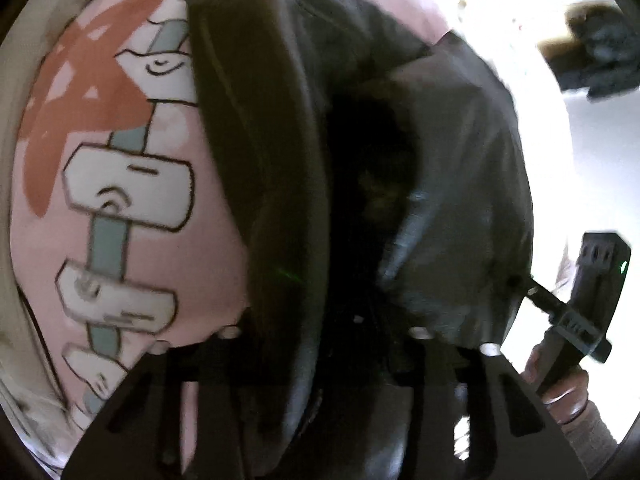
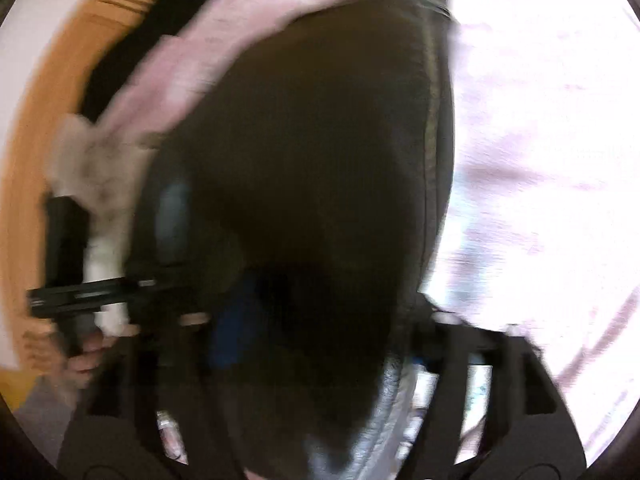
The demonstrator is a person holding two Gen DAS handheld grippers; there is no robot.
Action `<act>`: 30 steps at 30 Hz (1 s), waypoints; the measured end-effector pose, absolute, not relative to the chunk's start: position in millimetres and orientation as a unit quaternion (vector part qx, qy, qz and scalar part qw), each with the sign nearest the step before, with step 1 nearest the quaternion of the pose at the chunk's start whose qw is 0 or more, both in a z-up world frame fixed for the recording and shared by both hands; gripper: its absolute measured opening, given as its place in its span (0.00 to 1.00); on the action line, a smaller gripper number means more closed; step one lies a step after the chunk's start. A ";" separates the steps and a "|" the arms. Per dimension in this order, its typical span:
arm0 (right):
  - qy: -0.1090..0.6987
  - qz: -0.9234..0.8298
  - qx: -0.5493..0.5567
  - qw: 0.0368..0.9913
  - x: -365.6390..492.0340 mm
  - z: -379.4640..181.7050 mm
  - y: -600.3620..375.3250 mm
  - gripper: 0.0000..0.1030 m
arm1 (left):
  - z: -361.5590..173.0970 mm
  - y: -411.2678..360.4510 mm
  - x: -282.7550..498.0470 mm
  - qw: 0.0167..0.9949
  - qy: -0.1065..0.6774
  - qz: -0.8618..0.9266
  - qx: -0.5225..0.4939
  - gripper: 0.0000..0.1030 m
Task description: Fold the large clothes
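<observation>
One large dark brown garment of smooth, leather-like cloth [image 1: 320,168] fills the middle of both wrist views, bunched in thick rolled folds with a faint sheen; in the right wrist view it [image 2: 320,184] is badly blurred and reads as one dark mass with a stitched seam down its right edge. It lies draped over the near fingers of each tool and hangs from the bottom of the frame up to the top centre.

Beneath it spreads a pink bed sheet printed with white blocks, grey-blue bars and an orange-red patch [image 1: 132,168], filling the left half of the left wrist view; a cream blanket edge [image 1: 12,128] curves along the far left. In the right wrist view, a wooden piece of furniture [image 2: 48,112] shows at upper left.

The left gripper [image 1: 320,380] has the garment's fold between its fingers, yet whether they pinch it I cannot tell. The right gripper [image 2: 320,392] is likewise smothered in cloth, grip unclear. The person's right hand [image 1: 560,392] appears at lower right.
</observation>
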State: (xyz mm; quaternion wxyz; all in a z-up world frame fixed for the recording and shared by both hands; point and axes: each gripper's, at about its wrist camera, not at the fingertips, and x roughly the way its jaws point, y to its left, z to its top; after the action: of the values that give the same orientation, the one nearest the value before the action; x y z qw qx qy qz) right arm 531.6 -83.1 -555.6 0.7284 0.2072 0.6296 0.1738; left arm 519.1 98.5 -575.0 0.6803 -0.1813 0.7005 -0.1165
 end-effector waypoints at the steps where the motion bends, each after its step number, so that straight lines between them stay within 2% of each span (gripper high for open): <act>1: 0.630 0.177 0.216 0.725 534.4 -561.1 -84.4 0.83 | -580.0 95.1 524.9 0.688 0.705 -0.103 -0.140 0.84; 2: 0.630 0.187 0.224 0.720 538.1 -568.4 -84.5 0.89 | -583.7 92.7 528.1 0.696 0.704 -0.091 -0.105 0.94; 4: 0.634 0.213 0.244 0.702 544.2 -587.0 -85.4 0.95 | -598.8 90.9 537.9 0.685 0.714 -0.110 -0.096 0.94; 7: 0.606 0.250 0.281 0.701 553.4 -597.9 -83.7 0.94 | -614.9 86.6 552.8 0.668 0.725 -0.120 -0.122 0.94; 8: 0.600 0.267 0.277 0.701 554.3 -594.0 -76.8 0.89 | -615.6 83.1 555.2 0.666 0.725 -0.124 -0.125 0.94; 9: 0.592 0.283 0.289 0.697 553.2 -589.7 -74.6 0.75 | -614.6 78.7 557.0 0.663 0.726 -0.130 -0.128 0.94; 10: 0.589 0.294 0.303 0.689 551.7 -587.3 -75.1 0.66 | -610.8 73.8 557.8 0.662 0.723 -0.141 -0.137 0.92; 11: 0.587 0.303 0.318 0.680 551.0 -585.2 -76.0 0.53 | -606.8 74.8 556.0 0.661 0.719 -0.151 -0.150 0.84; 12: 0.588 0.308 0.329 0.672 550.3 -584.4 -77.7 0.45 | -602.9 75.1 555.0 0.663 0.715 -0.154 -0.162 0.81; 15: 0.581 0.338 0.353 0.651 550.8 -574.7 -78.4 0.34 | -590.4 82.3 551.8 0.665 0.701 -0.154 -0.206 0.62; 16: 0.581 0.345 0.353 0.647 551.6 -571.0 -76.1 0.33 | -585.9 84.7 550.0 0.666 0.697 -0.155 -0.216 0.51; 17: 0.580 0.351 0.357 0.642 551.2 -566.6 -75.2 0.32 | -579.3 86.5 547.4 0.661 0.691 -0.169 -0.239 0.27; 21: 0.574 0.356 0.402 0.618 545.9 -560.3 -76.6 0.30 | -556.5 65.4 546.6 0.679 0.688 -0.153 -0.205 0.28; 27: 0.559 0.370 0.425 0.608 527.0 -536.8 -88.8 0.29 | -523.6 60.6 545.7 0.682 0.681 -0.148 -0.220 0.27; 28: 0.557 0.374 0.424 0.608 524.5 -531.1 -87.1 0.29 | -519.3 64.8 545.4 0.679 0.679 -0.158 -0.231 0.22; 30: 0.551 0.376 0.432 0.607 517.3 -515.0 -92.5 0.29 | -502.8 55.3 541.9 0.686 0.676 -0.166 -0.212 0.23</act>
State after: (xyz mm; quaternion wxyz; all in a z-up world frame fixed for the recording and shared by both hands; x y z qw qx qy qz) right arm 517.3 -92.5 -515.0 0.6071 0.4316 0.5512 0.3760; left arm 541.9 55.3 -502.8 0.6857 -0.2120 0.6762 -0.1660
